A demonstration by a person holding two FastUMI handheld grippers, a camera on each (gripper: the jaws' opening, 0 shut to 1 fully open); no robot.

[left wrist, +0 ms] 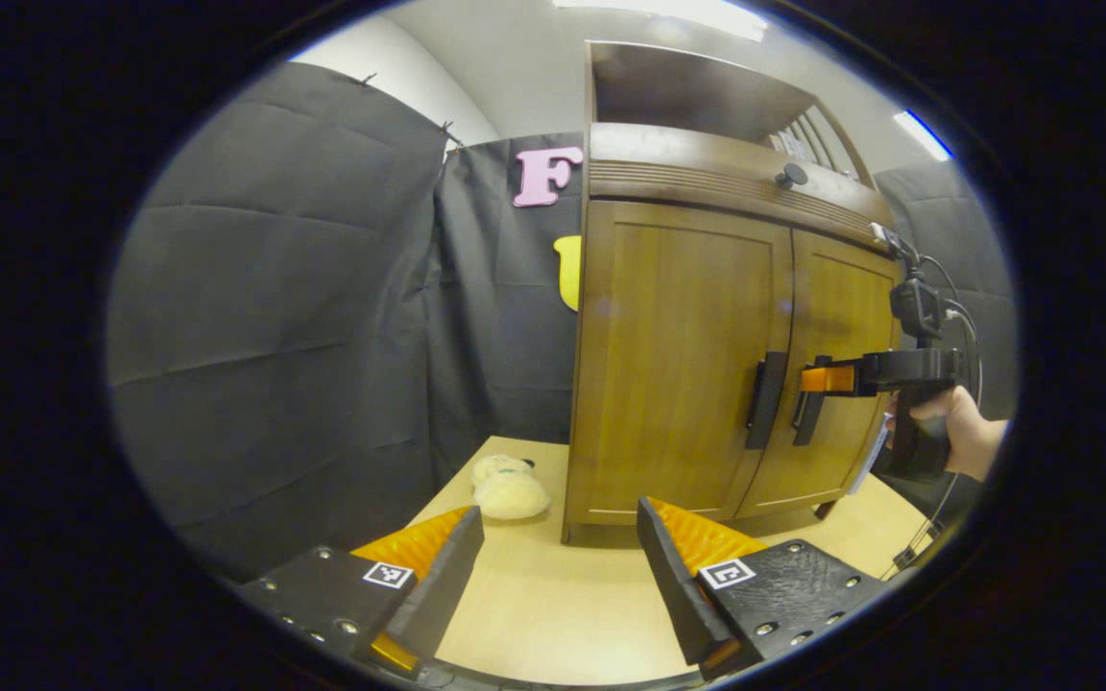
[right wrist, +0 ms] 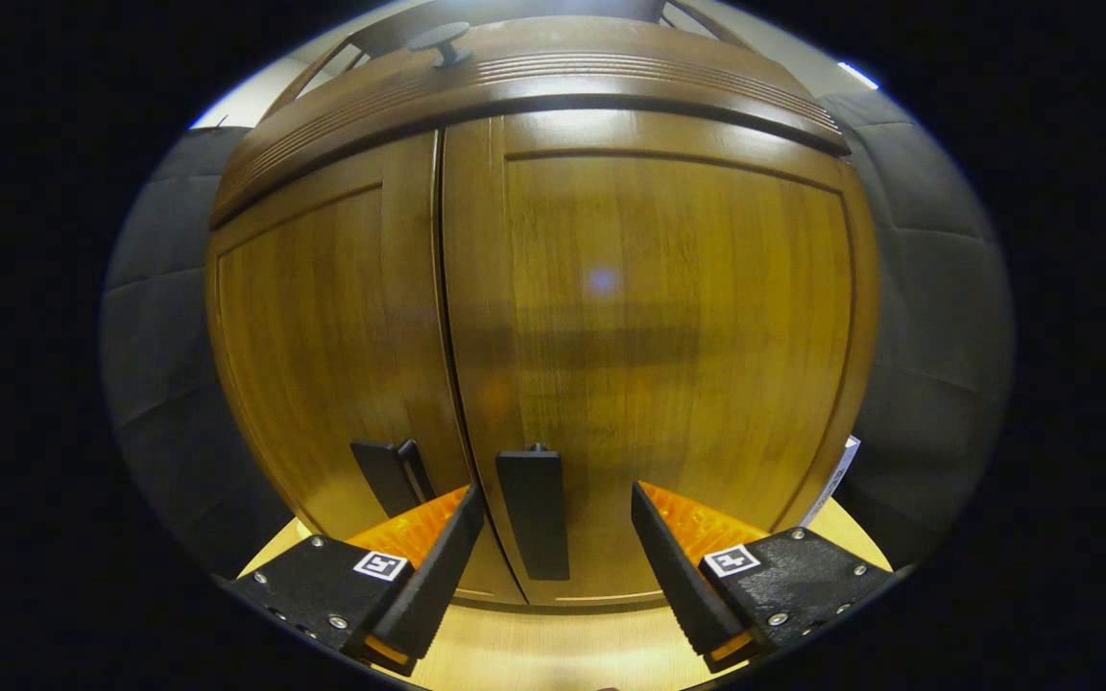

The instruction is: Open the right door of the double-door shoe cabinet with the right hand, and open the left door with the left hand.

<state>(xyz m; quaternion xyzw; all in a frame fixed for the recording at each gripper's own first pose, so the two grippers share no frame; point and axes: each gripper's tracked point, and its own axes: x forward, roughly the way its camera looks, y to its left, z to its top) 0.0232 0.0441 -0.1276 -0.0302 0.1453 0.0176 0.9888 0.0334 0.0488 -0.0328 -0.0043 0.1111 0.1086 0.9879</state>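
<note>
A brown wooden shoe cabinet [left wrist: 678, 317] stands on a light table, both doors closed. Its left door [left wrist: 673, 355] and right door [left wrist: 831, 374] each carry a dark vertical handle, the left handle [left wrist: 764, 398] and the right handle [left wrist: 807, 413]. My left gripper [left wrist: 561, 547] is open, low over the table, some way in front of the cabinet. In the right gripper view my right gripper [right wrist: 558, 537] is open with the right handle [right wrist: 534, 513] between its fingers, not touching it; the left handle [right wrist: 390, 475] is just beside. The left gripper view shows the right gripper [left wrist: 827, 379] at the handle, held by a hand [left wrist: 956, 432].
A cream plush toy [left wrist: 507, 488] lies on the table [left wrist: 553, 614] left of the cabinet. A small dark knob [left wrist: 790, 175] sits on the cabinet's top, with an open shelf [left wrist: 697, 91] above. Black cloth walls close in on the left and right.
</note>
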